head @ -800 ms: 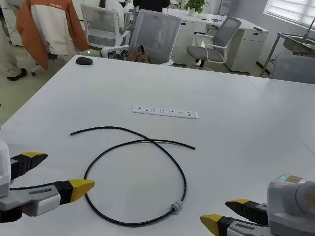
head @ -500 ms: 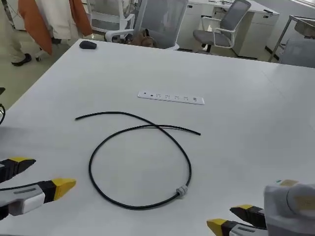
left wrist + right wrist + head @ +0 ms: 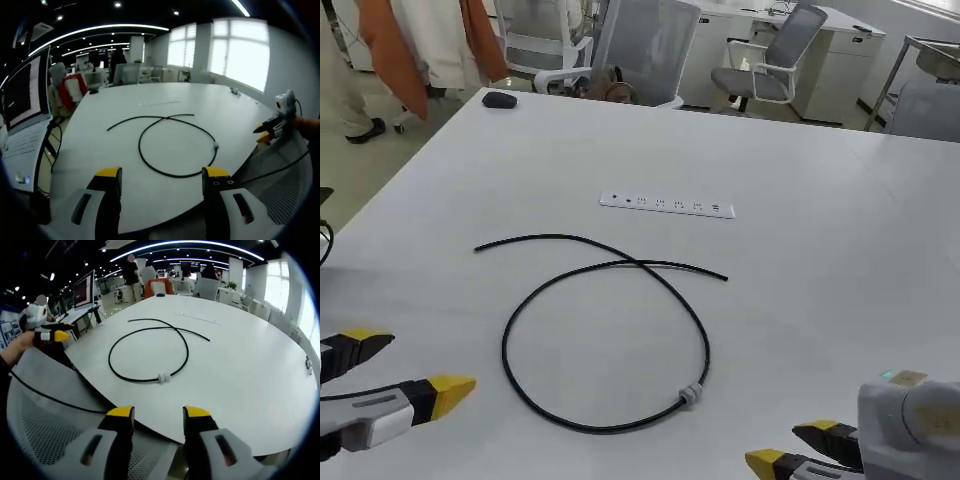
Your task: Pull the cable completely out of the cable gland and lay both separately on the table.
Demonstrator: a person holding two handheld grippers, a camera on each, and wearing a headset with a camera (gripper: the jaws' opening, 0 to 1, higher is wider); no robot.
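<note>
The white table point(image 3: 820, 260) carries the black cable point(image 3: 506, 335), laid in one loop with its two ends crossing on the far side. The left gripper point(image 3: 417, 365) and right gripper point(image 3: 788, 448) hang at the near edge, well apart from the cable, each with jaws spread wide and holding nothing. A power strip point(image 3: 666, 205) lies beyond the loop, the gland point(image 3: 690, 395) sits threaded on the cable at the loop's near right, and a mouse point(image 3: 499, 99) lies at the far edge.

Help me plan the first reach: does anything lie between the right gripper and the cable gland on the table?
Nothing visible does. Bare table separates the open right gripper from the cable gland, which sits on the near side of the cable loop. The power strip lies beyond the loop.
</note>
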